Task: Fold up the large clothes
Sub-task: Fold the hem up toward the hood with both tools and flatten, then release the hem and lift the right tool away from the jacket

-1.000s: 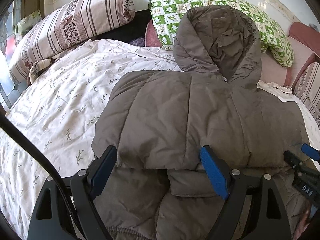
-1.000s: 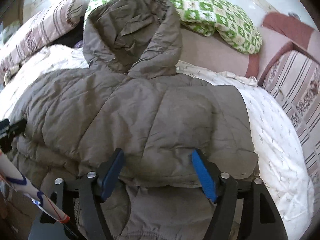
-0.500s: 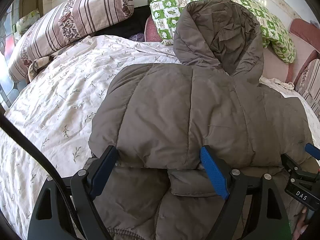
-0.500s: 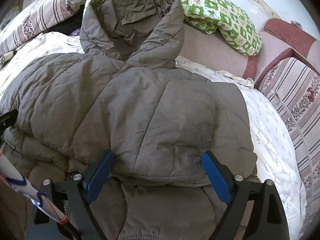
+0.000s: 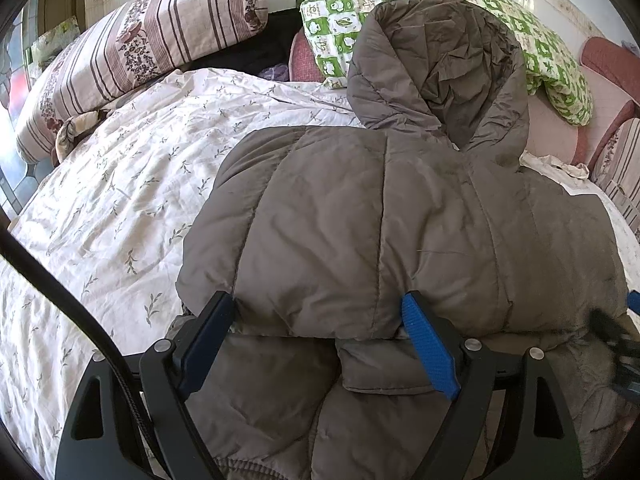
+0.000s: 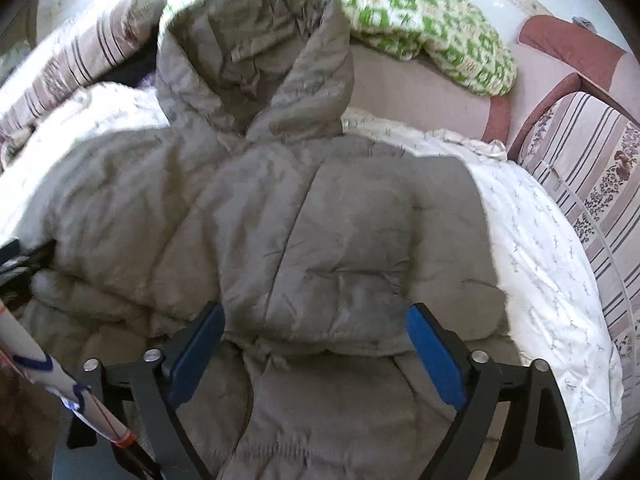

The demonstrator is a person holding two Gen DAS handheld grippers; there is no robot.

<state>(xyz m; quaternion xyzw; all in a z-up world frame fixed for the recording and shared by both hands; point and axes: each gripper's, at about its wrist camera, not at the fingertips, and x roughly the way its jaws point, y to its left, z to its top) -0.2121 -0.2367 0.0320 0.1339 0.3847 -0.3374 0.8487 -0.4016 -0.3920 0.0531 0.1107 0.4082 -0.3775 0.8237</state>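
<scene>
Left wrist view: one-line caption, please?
Open left claw at the folded edge of a grey hooded jacket on a floral bedspread.

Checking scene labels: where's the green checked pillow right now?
Far end of the bed in both views: the green checked pillow lies behind the jacket's hood, right of the striped pillow.

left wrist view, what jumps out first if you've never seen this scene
A big grey-brown puffer jacket fills the middle, lying on a pale leaf-print bedspread, its hood pointing toward the head of the bed. Behind the hood sits a bright green-and-white patterned pillow. At the bottom, the left gripper stands open over the jacket's folded edge.
</scene>
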